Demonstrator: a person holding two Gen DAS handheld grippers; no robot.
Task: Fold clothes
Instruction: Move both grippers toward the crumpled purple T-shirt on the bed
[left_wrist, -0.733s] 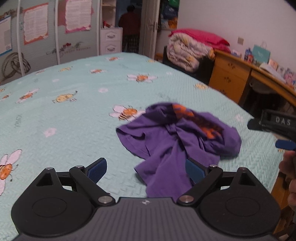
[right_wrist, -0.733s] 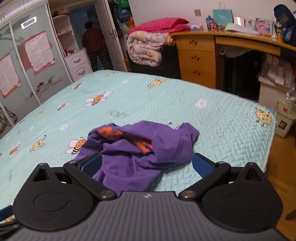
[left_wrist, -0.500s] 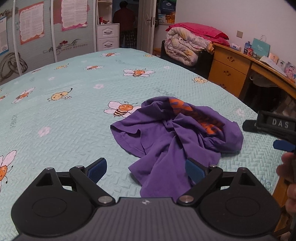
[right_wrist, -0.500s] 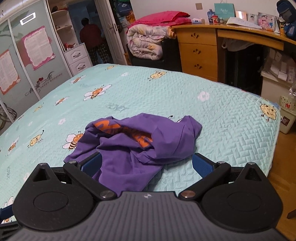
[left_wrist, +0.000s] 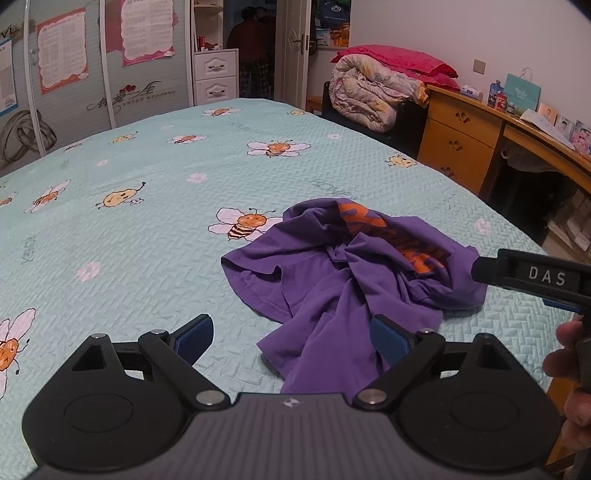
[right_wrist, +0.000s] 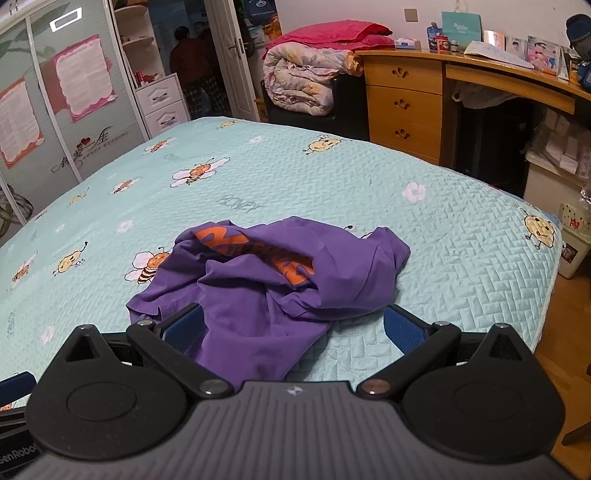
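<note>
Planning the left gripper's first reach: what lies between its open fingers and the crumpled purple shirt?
Only bare bedspread; the left wrist view shows nothing between the left gripper and the purple shirt.

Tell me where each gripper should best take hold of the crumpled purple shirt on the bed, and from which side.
Probably by its stitched hem, the flat edge at the left of the purple shirt; the left gripper, open, could come low from the near side. The right gripper, also open, could pinch the loose flap nearest it. The raised bunch with orange print hides the edges.
</note>
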